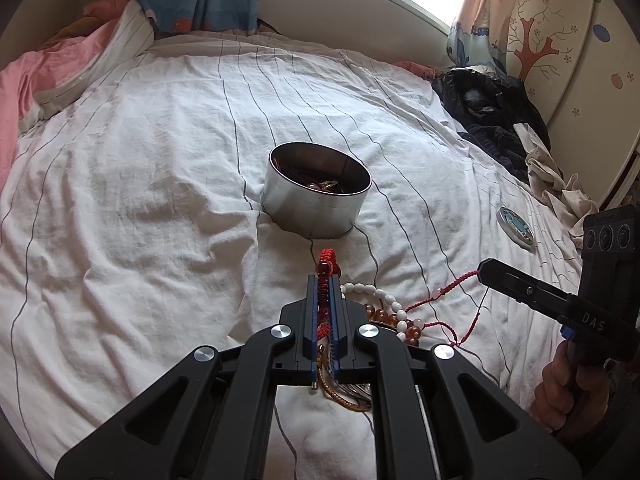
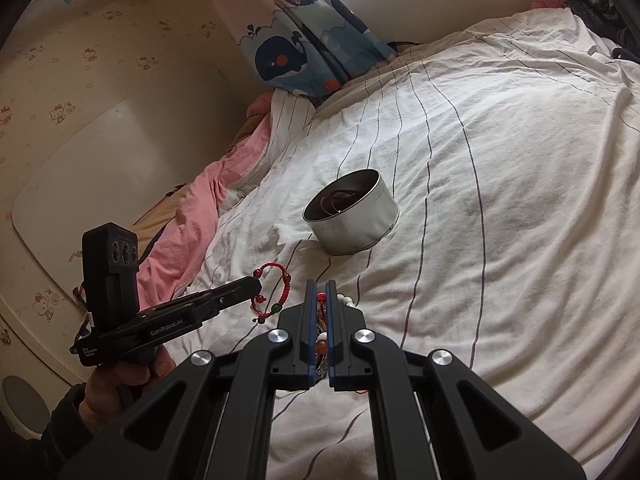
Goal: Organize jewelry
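Observation:
A round metal tin (image 1: pixel 316 196) stands on the white striped bedsheet (image 1: pixel 140 184) with some jewelry inside; it also shows in the right wrist view (image 2: pixel 352 216). My left gripper (image 1: pixel 325 280) is shut on a red braided bracelet with dark beads (image 1: pixel 326 266), which hangs from it in the right wrist view (image 2: pixel 272 292). A pile of white and amber bead strings (image 1: pixel 394 312) lies just right of it. My right gripper (image 2: pixel 320 286) is shut on a thin red cord (image 1: pixel 456 286) that runs from the pile; beads (image 2: pixel 344 300) lie under its fingers.
A small round tin lid with a blue pattern (image 1: pixel 516 226) lies on the sheet at the right. Dark clothes (image 1: pixel 488 108) are heaped at the far right. A pink quilt (image 1: pixel 44 72) lies along the left. A whale-print curtain (image 2: pixel 304 48) hangs at the bed's head.

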A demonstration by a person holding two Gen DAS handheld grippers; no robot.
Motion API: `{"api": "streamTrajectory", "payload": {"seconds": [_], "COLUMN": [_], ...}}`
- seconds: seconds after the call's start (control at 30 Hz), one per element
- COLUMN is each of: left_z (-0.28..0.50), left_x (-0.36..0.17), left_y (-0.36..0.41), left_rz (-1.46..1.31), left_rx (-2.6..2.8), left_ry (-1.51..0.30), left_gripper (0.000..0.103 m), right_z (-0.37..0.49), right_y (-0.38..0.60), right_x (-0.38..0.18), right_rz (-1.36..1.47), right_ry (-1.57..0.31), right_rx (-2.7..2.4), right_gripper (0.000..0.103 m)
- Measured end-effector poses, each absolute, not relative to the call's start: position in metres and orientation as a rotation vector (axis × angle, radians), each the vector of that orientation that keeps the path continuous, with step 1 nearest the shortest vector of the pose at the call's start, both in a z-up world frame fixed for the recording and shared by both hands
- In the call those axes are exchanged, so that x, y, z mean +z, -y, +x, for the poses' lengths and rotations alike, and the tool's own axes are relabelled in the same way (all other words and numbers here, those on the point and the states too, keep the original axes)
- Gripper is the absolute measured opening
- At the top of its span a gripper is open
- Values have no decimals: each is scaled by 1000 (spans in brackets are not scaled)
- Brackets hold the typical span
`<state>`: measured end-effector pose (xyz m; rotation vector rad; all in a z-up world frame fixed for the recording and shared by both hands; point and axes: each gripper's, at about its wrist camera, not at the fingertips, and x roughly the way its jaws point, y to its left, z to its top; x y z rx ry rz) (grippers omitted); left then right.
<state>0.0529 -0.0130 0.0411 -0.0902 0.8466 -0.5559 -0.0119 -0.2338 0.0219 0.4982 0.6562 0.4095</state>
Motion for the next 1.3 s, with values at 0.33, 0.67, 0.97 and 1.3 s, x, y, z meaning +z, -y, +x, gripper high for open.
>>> {"api": "streamTrajectory", "payload": {"seconds": [0.33, 0.67, 0.97, 1.3], "left_z": [51, 65, 100, 174], "left_x": [44, 72, 84, 53], "left_y": [16, 13, 34, 44], "left_rz": [-55, -169, -212, -188], "left_rx": [-550, -627, -666, -499], "left_ry": [-834, -769, -752, -901], "left_gripper": [5, 5, 5, 22], "right_z": [-11, 2, 21, 71], "right_y": [231, 231, 231, 218], "right_x": [26, 37, 57, 84], "right_rz": [502, 517, 510, 490], "right_ry": [-647, -611, -563, -522], "right_rx": [431, 455, 470, 492], "right_gripper": [5, 5, 5, 5]}}
